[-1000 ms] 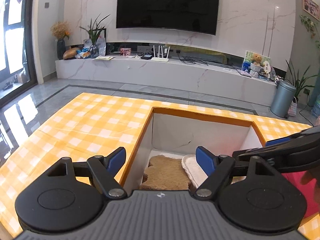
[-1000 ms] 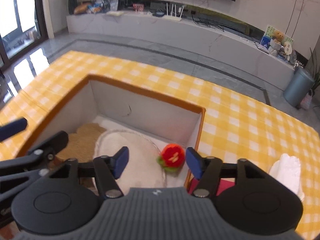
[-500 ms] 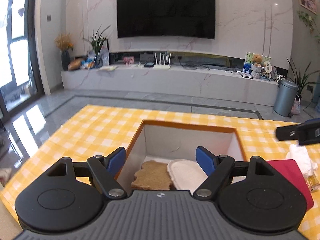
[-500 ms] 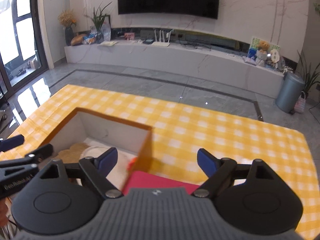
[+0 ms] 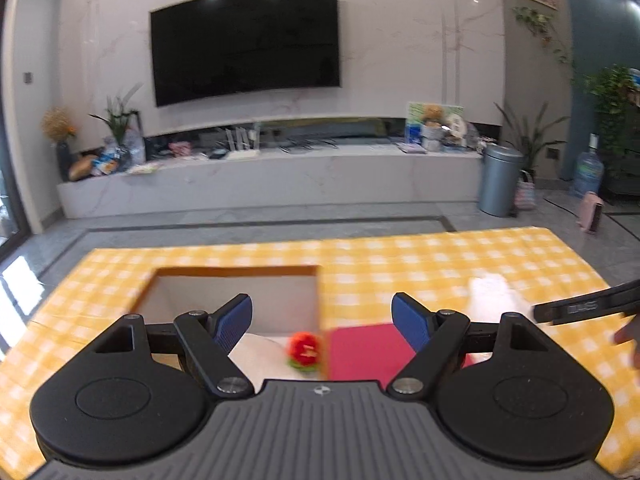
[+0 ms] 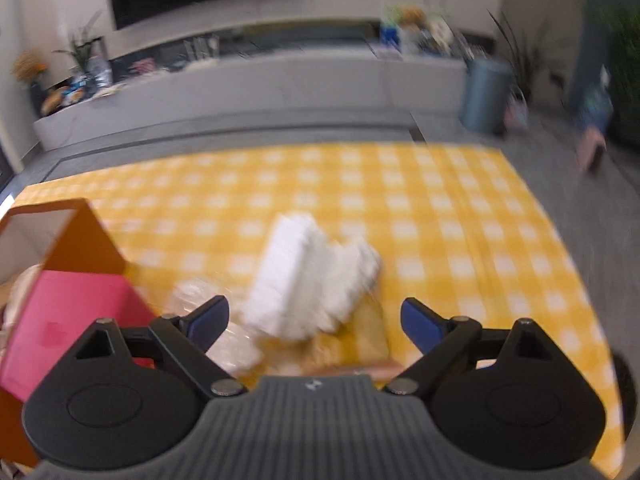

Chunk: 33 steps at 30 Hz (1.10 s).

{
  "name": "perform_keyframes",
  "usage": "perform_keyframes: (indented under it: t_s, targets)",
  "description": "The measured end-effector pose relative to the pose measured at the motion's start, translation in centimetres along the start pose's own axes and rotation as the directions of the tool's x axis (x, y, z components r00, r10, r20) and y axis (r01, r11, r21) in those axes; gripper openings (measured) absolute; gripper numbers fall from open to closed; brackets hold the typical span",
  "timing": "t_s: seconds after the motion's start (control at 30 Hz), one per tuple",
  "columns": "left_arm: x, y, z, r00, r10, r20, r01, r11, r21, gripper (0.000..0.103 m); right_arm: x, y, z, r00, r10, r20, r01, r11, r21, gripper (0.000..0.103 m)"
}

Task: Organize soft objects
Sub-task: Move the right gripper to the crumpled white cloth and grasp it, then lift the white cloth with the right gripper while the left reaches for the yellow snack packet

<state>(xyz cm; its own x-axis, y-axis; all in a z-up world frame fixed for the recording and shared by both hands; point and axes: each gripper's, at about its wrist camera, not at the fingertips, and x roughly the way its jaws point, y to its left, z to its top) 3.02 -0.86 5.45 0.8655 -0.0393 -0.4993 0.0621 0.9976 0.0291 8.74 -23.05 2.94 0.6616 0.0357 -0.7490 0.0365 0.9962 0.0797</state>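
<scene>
An orange box [image 5: 236, 269] with a white inside stands on the yellow checked tablecloth [image 5: 420, 256]. A red flower toy [image 5: 306, 354] lies in it by the right wall, next to a white pad [image 5: 260, 354]. My left gripper [image 5: 322, 322] hangs open above the box's near right corner, holding nothing. A white fluffy soft thing [image 6: 308, 276] lies on the cloth to the right of the box [image 6: 80, 236]. My right gripper [image 6: 315, 322] is above it, jaws opening, pads clear of it. The right gripper's finger [image 5: 588, 308] shows at the left wrist view's right edge.
A red flat piece [image 6: 68, 320] lies against the box's right wall. Clear plastic wrapping [image 6: 196, 300] and a yellowish item [image 6: 362, 340] sit under the near side of the white thing. Beyond the table's far edge are grey floor, a TV bench and a metal bin [image 5: 500, 180].
Both grippers have swung right. The right one left the box, where the red flower stays, and now faces the white fluffy thing with wider jaws. The left view now shows the box's right side.
</scene>
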Motion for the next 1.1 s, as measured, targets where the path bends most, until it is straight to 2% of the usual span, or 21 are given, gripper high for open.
perform_keyframes:
  t_s: [0.1, 0.17, 0.3, 0.53, 0.63, 0.7, 0.73, 0.8, 0.9, 1.0, 1.1]
  targets:
    - [0.9, -1.3, -0.6, 0.999, -0.040, -0.026, 0.040, 0.999, 0.000, 0.093, 2.6, -1.8, -0.5, 0.998, 0.055, -0.032, -0.051, 0.992, 0.113, 0.091]
    - [1.3, -2.0, -1.1, 0.999, -0.037, -0.024, 0.037, 0.999, 0.002, 0.093, 4.3, -2.7, -0.6, 0.993, 0.114, -0.040, -0.104, 0.976, 0.192, 0.091]
    - [1.7, -2.9, -1.8, 0.999, -0.032, -0.013, 0.033, 0.999, 0.038, 0.093, 6.5, -3.2, -0.3, 0.983, 0.186, -0.006, -0.177, 0.945, 0.277, 0.091]
    - [2.1, -2.7, -2.7, 0.999, -0.026, -0.043, 0.028, 0.999, 0.036, 0.093, 8.8, 0.2, -0.5, 0.991, 0.135, 0.020, -0.136, 0.984, 0.117, 0.091]
    - [2.1, -2.3, -2.8, 0.999, -0.020, -0.050, 0.021, 1.000, 0.022, 0.093, 9.0, 0.6, -0.9, 0.991, 0.129, 0.025, -0.130, 0.988, 0.077, 0.086]
    - [2.2, -2.1, -2.8, 0.998, -0.020, -0.058, 0.021, 1.000, 0.015, 0.093, 9.1, 0.4, -0.9, 0.992, 0.121, 0.020, -0.122, 0.990, 0.076, 0.070]
    - [2.1, -2.0, -2.8, 0.998, -0.021, -0.059, 0.021, 1.000, 0.013, 0.093, 9.0, 0.3, -0.9, 0.992, 0.126, 0.021, -0.127, 0.989, 0.081, 0.065]
    - [2.0, -2.0, -2.9, 0.998, -0.021, -0.060, 0.022, 1.000, 0.014, 0.093, 8.8, -0.2, -1.0, 0.989, 0.146, 0.017, -0.147, 0.984, 0.096, 0.040]
    - [1.7, -1.9, -2.8, 0.998, -0.020, -0.059, 0.022, 0.999, 0.023, 0.093, 8.5, -0.6, -0.9, 0.987, 0.161, 0.012, -0.161, 0.983, 0.089, 0.019]
    - [1.7, -2.2, -2.8, 0.998, -0.017, -0.056, 0.019, 0.999, 0.030, 0.093, 7.2, -0.9, -0.7, 0.987, 0.161, 0.013, -0.161, 0.983, 0.088, 0.015]
    - [1.7, -2.2, -2.8, 0.998, -0.013, -0.058, 0.015, 0.999, 0.032, 0.093, 4.8, -1.7, -0.8, 0.994, 0.094, -0.051, -0.086, 0.986, 0.142, 0.015]
